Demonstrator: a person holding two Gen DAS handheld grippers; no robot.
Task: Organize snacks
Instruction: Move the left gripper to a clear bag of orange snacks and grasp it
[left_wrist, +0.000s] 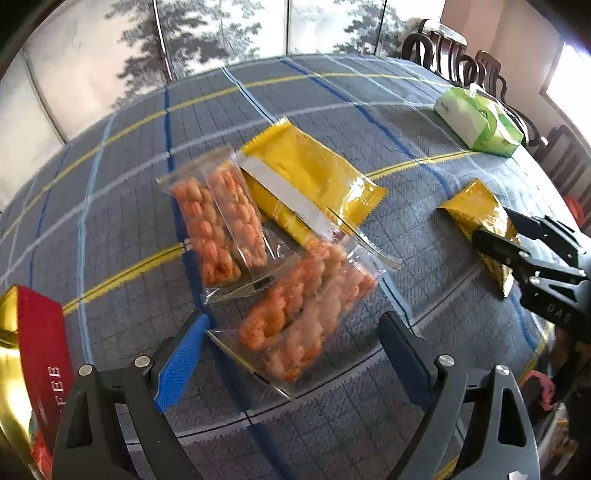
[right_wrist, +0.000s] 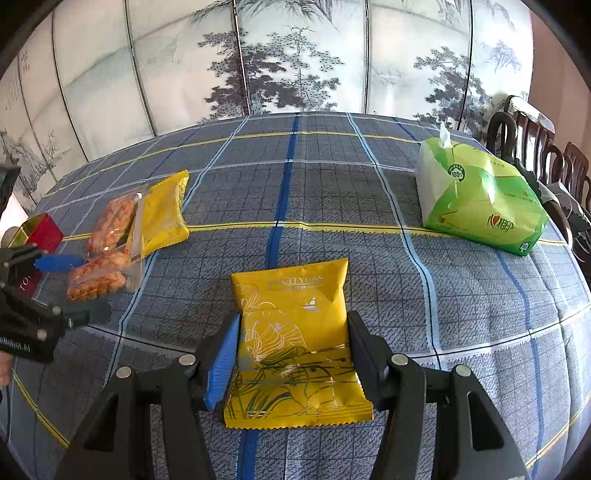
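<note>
In the left wrist view, a clear packet of orange snacks (left_wrist: 295, 295) lies on the plaid tablecloth between the fingers of my left gripper (left_wrist: 295, 321). The jaws stand wide and open, clear of the packet's edges. Just beyond lie a second clear orange packet (left_wrist: 218, 225) and a long yellow packet with a white strip (left_wrist: 310, 181). My right gripper (right_wrist: 293, 319) is shut on a small yellow packet (right_wrist: 295, 332), one pad against each long edge. The same right gripper (left_wrist: 493, 225) appears at the right of the left wrist view. My left gripper (right_wrist: 79, 288) shows at the left edge.
A red and gold tin (left_wrist: 37, 350) stands at the near left, by the left gripper. A green tissue pack (right_wrist: 480, 199) sits at the far right of the table (right_wrist: 332, 184). Dark wooden chairs (right_wrist: 535, 147) line the right side, and a painted folding screen stands behind.
</note>
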